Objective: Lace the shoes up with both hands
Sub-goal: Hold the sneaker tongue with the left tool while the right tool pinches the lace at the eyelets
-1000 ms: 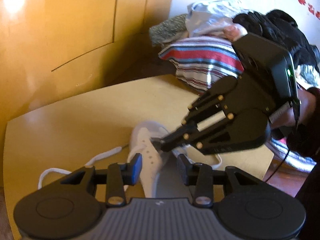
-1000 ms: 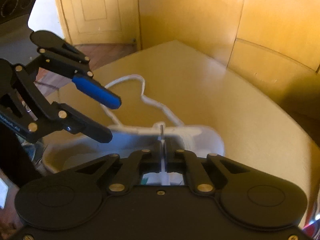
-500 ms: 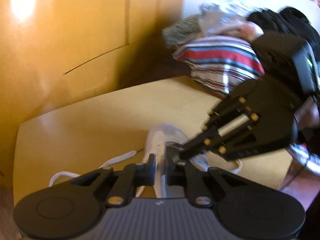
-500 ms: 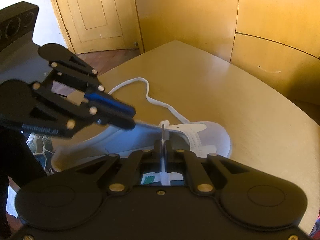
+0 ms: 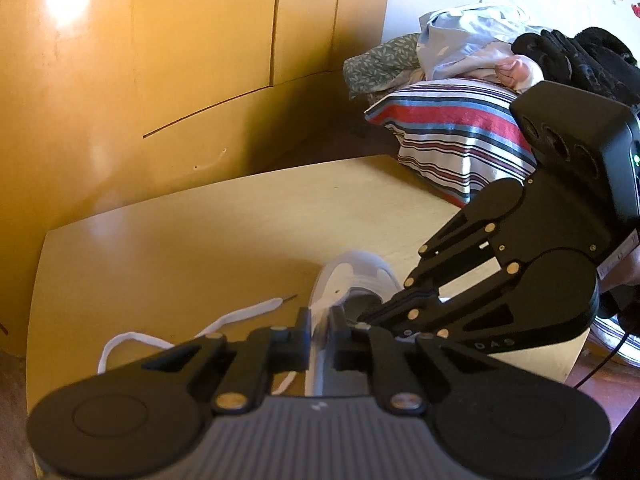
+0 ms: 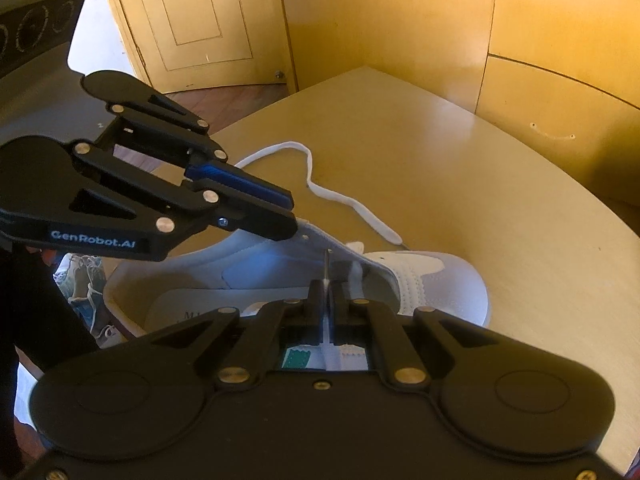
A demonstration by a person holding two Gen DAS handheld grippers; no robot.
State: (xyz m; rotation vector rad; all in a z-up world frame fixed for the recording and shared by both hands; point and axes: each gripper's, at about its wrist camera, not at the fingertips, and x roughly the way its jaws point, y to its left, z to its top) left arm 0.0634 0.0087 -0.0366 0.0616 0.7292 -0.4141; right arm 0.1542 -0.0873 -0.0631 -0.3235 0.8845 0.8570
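shoe flap pinched in left tool

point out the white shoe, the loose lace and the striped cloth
white shoe [image 6: 436,280]: right wrist view, on the toe.
loose lace [image 6: 308,160]: right wrist view, on its bend on the table.
striped cloth [image 5: 448,132]: left wrist view, on a red stripe.

warm, fairly bright daylight fills both views, with a strong white glare patch on the yellow cupboard at upper left and a softer sheen across the table. deep shadow sits in the corner beneath the cupboard, and the black tool bodies nearest the lens are slightly soft. straight edges bow outward and dark corners frame each round fisheye picture.
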